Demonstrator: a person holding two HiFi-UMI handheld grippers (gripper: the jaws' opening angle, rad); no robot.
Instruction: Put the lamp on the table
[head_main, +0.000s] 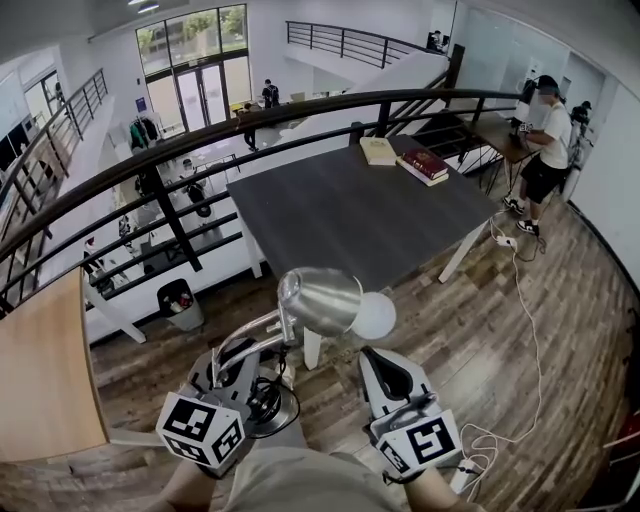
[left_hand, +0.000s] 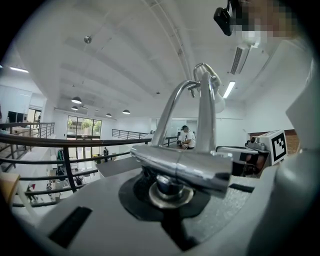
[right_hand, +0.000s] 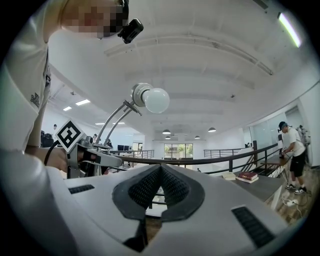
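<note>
The lamp is silver, with a metal shade, a white bulb and thin bent arms. It hangs in the air over the wooden floor, short of the dark grey table. My left gripper is shut on the lamp's lower metal bar, low in the head view. The left gripper view shows the lamp's arms rising from that clamped bar. My right gripper is beside it on the right, shut and empty. From the right gripper view, the lamp stands up at the left, the table far right.
Two books lie on the table's far end. A black railing curves past the table's left and far sides, over a lower floor. A person stands at the right. A white cable trails on the floor. A wooden top is at the left.
</note>
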